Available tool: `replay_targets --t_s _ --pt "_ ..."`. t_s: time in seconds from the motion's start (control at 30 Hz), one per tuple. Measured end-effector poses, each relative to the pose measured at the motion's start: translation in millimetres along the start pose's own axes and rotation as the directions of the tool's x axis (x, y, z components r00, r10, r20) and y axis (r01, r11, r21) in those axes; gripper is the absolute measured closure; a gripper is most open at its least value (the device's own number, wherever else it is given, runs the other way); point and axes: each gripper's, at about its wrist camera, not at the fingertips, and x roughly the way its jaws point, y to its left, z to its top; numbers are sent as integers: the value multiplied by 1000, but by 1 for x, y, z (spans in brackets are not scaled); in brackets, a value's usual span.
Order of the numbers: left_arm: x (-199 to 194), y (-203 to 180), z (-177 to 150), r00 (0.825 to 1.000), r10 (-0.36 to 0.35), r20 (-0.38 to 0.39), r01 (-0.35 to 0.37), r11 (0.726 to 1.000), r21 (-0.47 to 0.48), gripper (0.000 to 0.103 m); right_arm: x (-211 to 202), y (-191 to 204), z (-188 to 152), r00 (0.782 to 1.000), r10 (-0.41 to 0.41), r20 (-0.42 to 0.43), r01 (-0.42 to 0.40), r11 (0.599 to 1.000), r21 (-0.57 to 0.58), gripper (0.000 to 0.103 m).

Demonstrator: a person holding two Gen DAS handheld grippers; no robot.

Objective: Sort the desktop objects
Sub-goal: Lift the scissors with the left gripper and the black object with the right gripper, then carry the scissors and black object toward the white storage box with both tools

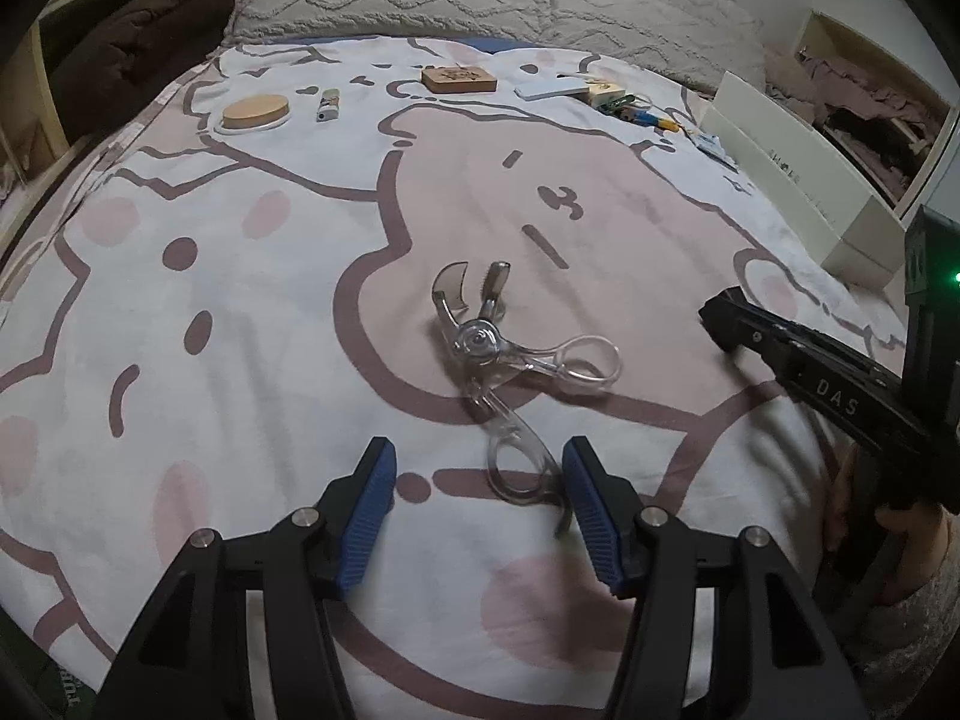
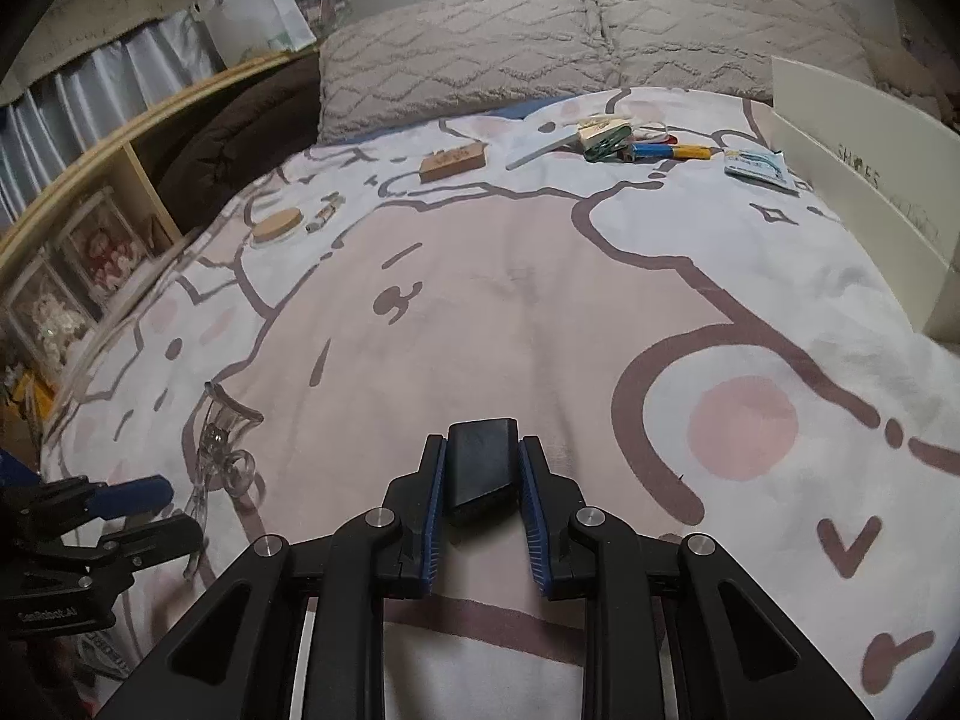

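**Bed, box, then small things**

Bedding first: a bed under a white and pink cartoon cover carries everything, with grey textured pillows at its head. A white shoe box stands open along the right edge. Near the pillows lie a round wooden lid, a small lighter, a flat wooden block and, toward the box, a huddle of small things that includes a white card and blue and yellow pieces, with a blue-printed packet just beside the box.

Mid-bed lies a clear plastic eyelash curler, flat, its curved head pointing toward the pillows. The left tongs hang wide open just above the cover, one handle loop of the curler lying between the blue pads, touching neither as far as can be seen. The right tongs are closed on a small black block, held above the cover, well apart from the box.
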Motion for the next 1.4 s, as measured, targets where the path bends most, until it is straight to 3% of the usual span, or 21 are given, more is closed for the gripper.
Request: replay_targets --t_s 0.43,0.5,0.63,0.7,0.8,0.97,1.13,1.4 --pt "-5 31 5 990 142 24 -140 989 -42 45 6 -3 -6 1000 15 6 -15 1000 -2 79" --pt "-5 42 6 988 152 17 -150 986 -69 36 7 -3 -6 1000 16 5 -16 1000 -2 79" --pt "-12 58 9 997 81 17 -78 990 -117 30 7 -3 -6 1000 16 6 -16 1000 -2 79" --pt "-17 57 12 999 37 39 -31 991 -128 14 7 -3 -6 1000 17 5 -17 1000 -2 79" --pt "-19 48 21 997 -8 71 17 993 -120 7 7 -4 -7 1000 16 5 -16 1000 -1 79" --pt "-3 24 32 998 -23 50 27 997 -71 7 8 -4 -7 1000 17 4 -17 1000 0 79" --pt "15 16 43 999 25 45 -22 998 -59 7 8 -4 -7 1000 17 5 -17 1000 -1 79" --pt "34 15 52 996 82 17 -82 996 33 29 8 -3 -9 1000 25 4 -25 1000 6 79"
